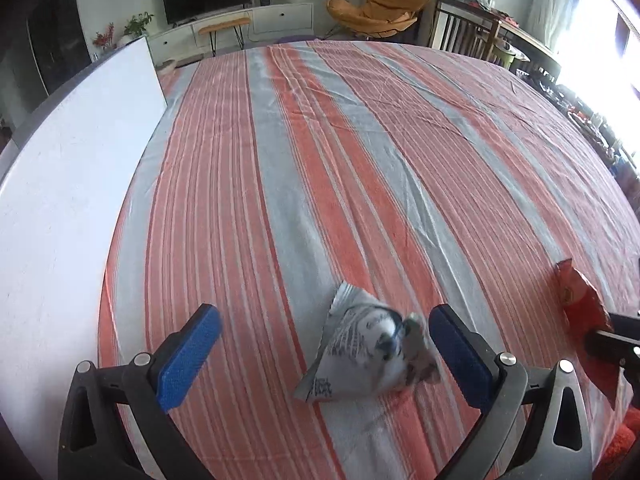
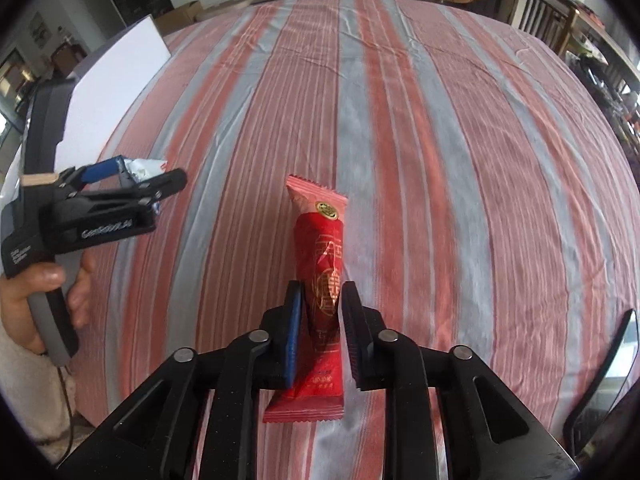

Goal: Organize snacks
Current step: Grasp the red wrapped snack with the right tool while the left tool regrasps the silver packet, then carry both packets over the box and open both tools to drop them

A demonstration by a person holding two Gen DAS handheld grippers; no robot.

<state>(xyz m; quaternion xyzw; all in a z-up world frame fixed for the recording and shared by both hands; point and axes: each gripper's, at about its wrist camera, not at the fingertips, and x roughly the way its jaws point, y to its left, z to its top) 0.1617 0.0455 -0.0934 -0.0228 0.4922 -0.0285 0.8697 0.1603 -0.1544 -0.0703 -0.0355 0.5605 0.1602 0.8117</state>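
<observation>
A crumpled white and grey snack packet [image 1: 368, 352] lies on the striped tablecloth [image 1: 320, 160] between the wide-open fingers of my left gripper [image 1: 324, 336]; the packet is blurred and sits close to the right finger. My right gripper [image 2: 320, 312] is shut on a long red snack bar wrapper [image 2: 320, 264] with gold print, held above the cloth [image 2: 440, 160]. The red wrapper [image 1: 580, 304] also shows at the right edge of the left wrist view. The left gripper [image 2: 132, 184] shows at the left in the right wrist view, with the white packet [image 2: 144, 168] by its fingers.
A white board [image 1: 72, 184] lies along the table's left side, also in the right wrist view [image 2: 120, 80]. Beyond the table stand a TV cabinet [image 1: 240, 20], an orange chair [image 1: 376, 12] and a wooden chair [image 1: 464, 28]. A dark object [image 2: 600, 380] sits at lower right.
</observation>
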